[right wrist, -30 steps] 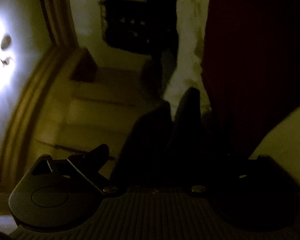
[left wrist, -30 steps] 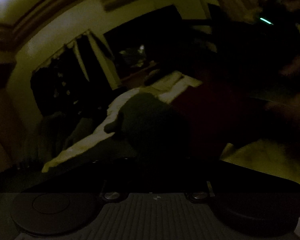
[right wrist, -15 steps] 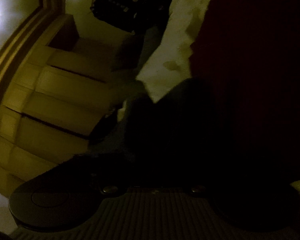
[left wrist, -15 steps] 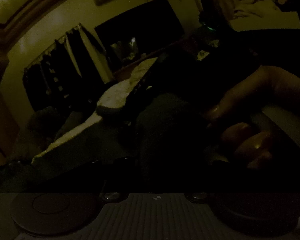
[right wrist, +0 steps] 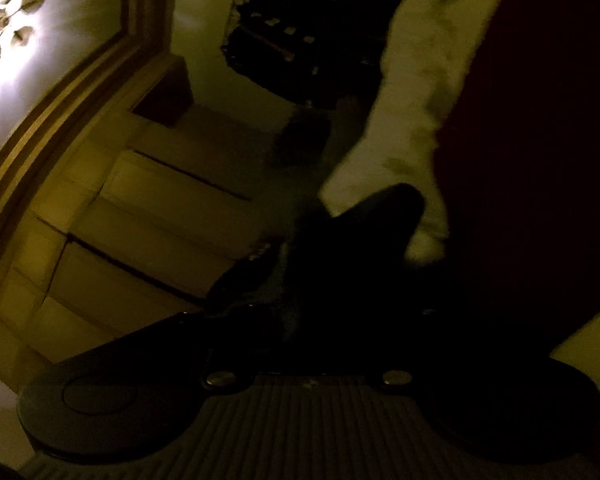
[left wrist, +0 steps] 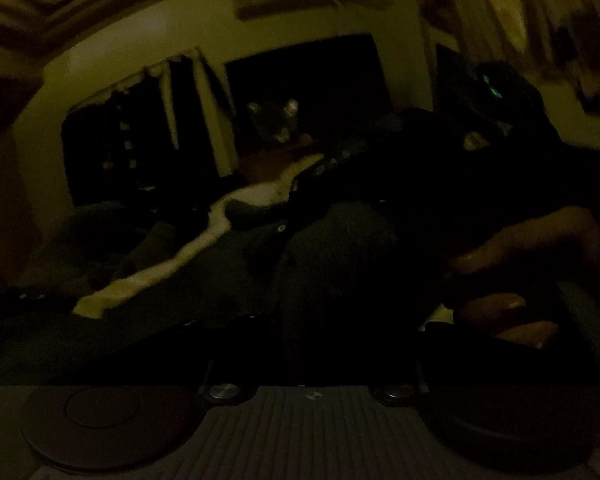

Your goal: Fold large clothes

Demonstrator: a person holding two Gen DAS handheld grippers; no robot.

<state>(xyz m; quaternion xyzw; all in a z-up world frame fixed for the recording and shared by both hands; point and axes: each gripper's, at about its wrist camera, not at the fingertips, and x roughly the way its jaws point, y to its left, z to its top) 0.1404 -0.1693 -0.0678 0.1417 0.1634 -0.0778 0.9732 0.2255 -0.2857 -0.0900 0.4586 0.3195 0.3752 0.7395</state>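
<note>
Though dim, dark garment (left wrist: 340,264) bunches at each claw; whether clamped, cannot tell.

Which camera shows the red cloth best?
The right wrist view. The red cloth fills its whole right side, against the pale bed cover. The left wrist view is too dark there to pick out any red at all.

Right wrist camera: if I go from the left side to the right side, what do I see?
Bright lit wall patch → pale stepped wooden molding → dark gripper fingers → whitish sheet → dark red cloth.
</note>
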